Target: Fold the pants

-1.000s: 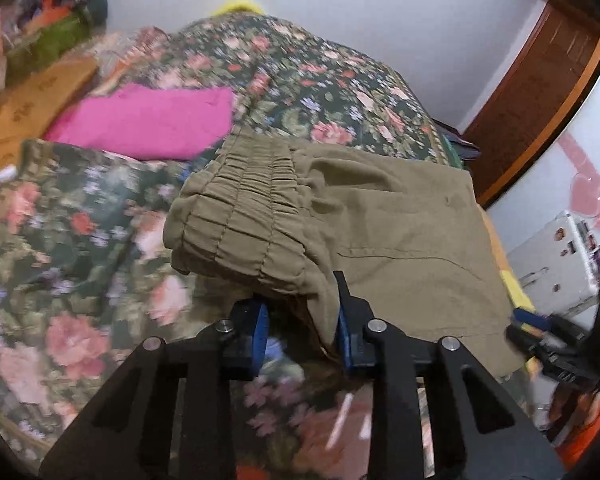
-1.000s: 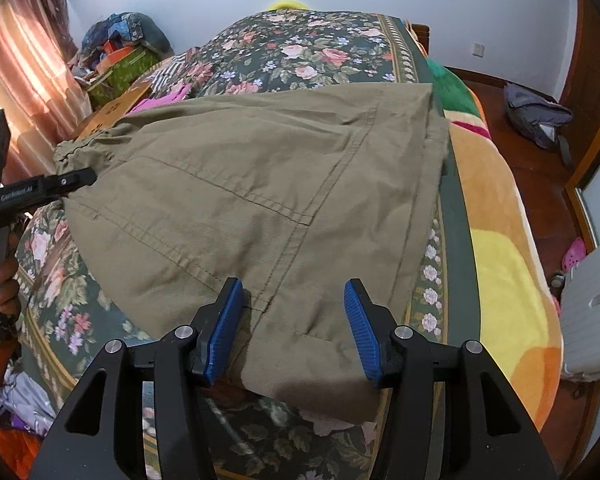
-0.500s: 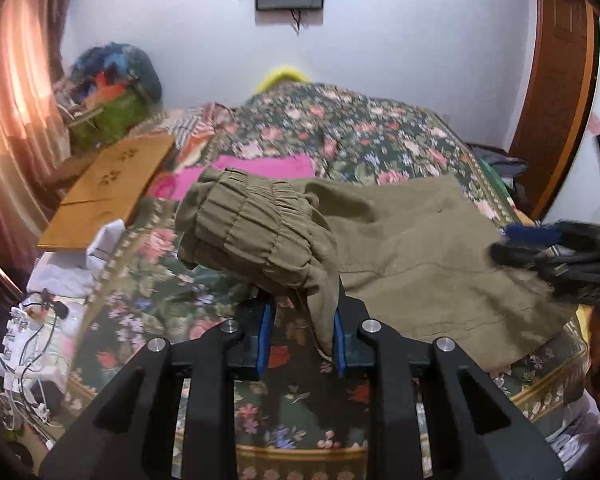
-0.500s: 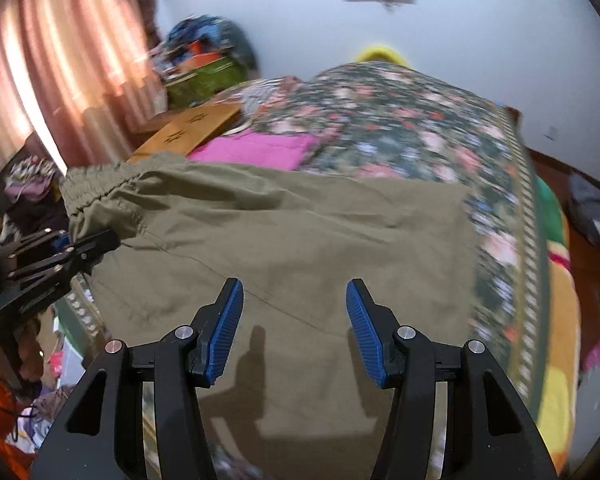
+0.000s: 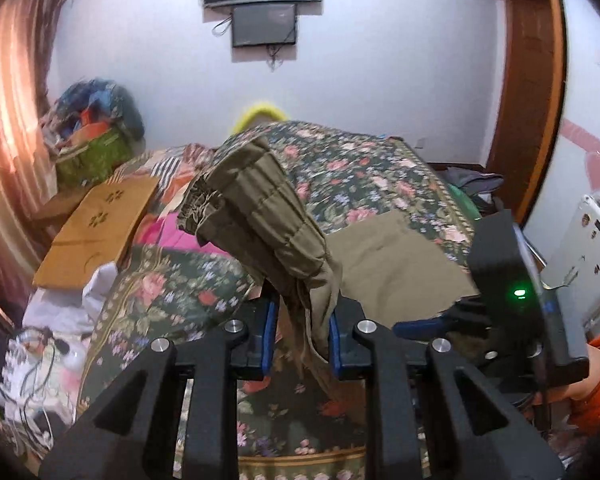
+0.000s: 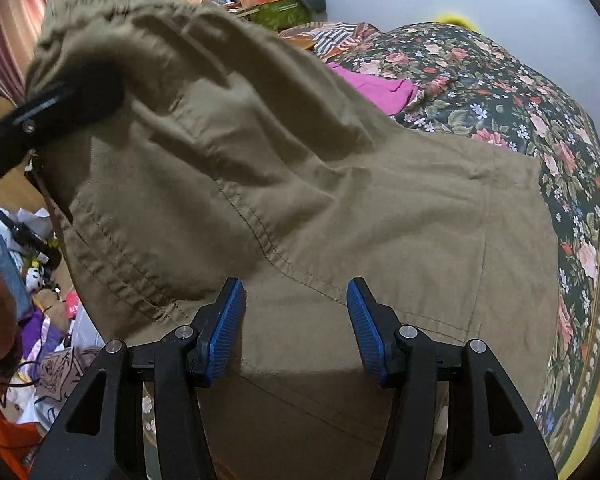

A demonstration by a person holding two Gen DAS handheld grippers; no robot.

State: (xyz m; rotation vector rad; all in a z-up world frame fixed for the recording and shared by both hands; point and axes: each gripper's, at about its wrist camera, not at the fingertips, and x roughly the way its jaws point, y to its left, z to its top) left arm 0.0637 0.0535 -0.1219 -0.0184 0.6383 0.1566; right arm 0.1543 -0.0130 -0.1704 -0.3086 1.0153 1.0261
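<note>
Olive-green pants (image 6: 340,208) with an elastic waistband (image 5: 256,200) lie partly on a floral bedspread (image 5: 360,176). My left gripper (image 5: 302,332) is shut on the waistband end and holds it raised off the bed; it shows as a dark arm at the left of the right wrist view (image 6: 40,116). My right gripper (image 6: 296,324) is open, its blue pads (image 6: 364,328) hovering over the pants fabric, holding nothing. It shows at the right of the left wrist view (image 5: 500,300).
A folded pink garment (image 6: 380,84) lies on the bed behind the pants. A cardboard sheet (image 5: 96,228) and a clothes pile (image 5: 96,136) sit at the left. Cables and clutter (image 5: 40,356) lie beside the bed. A wooden door (image 5: 532,92) is at the right.
My left gripper has lifted the waistband end higher off the bed. My right gripper stayed open and moved closer over the pants, towards the left gripper.
</note>
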